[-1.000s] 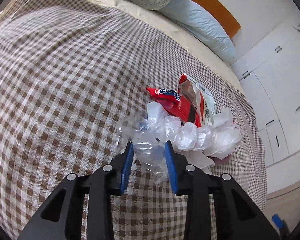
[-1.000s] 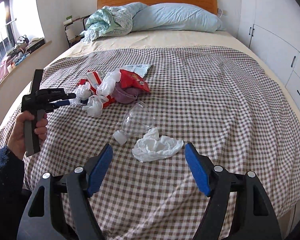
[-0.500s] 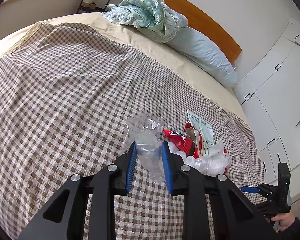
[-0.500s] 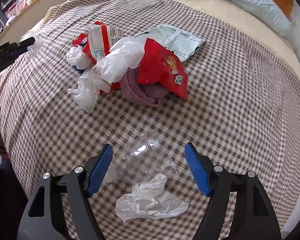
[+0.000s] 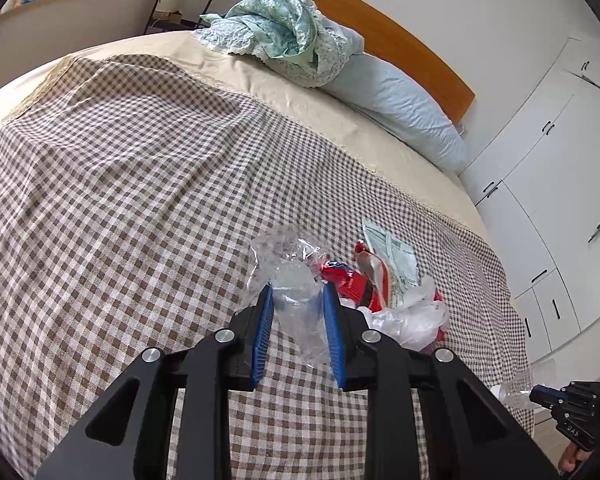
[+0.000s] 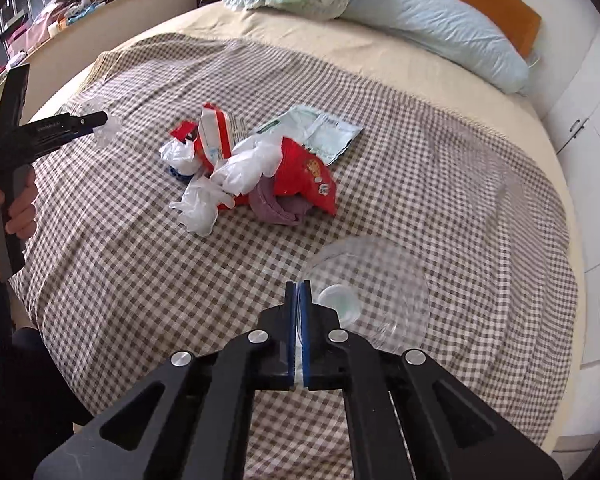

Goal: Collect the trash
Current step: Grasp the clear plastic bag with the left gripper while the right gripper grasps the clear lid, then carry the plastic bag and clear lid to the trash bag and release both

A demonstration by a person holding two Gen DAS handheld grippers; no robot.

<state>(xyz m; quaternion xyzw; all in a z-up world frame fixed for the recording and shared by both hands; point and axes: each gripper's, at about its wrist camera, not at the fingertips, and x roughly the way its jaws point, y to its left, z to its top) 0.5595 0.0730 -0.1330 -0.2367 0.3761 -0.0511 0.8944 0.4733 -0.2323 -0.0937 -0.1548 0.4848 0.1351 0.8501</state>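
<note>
The left gripper (image 5: 298, 300) clamped crumpled clear plastic (image 5: 288, 276). The right gripper (image 6: 299, 294) had just closed on a clear bottle (image 6: 384, 292), cap (image 6: 338, 302) toward the camera.

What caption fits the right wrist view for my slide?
Right gripper shut on a clear plastic bottle above the checked bedspread; trash pile beyond, left gripper holding crumpled clear plastic.

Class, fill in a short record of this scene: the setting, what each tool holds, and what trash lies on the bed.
Setting: bed with checked blanket
Left tool: shut on crumpled clear wrapper
Right tool: shut on clear bottle
Pile on blanket: red snack bags, white plastic bags, pale green packet
</note>
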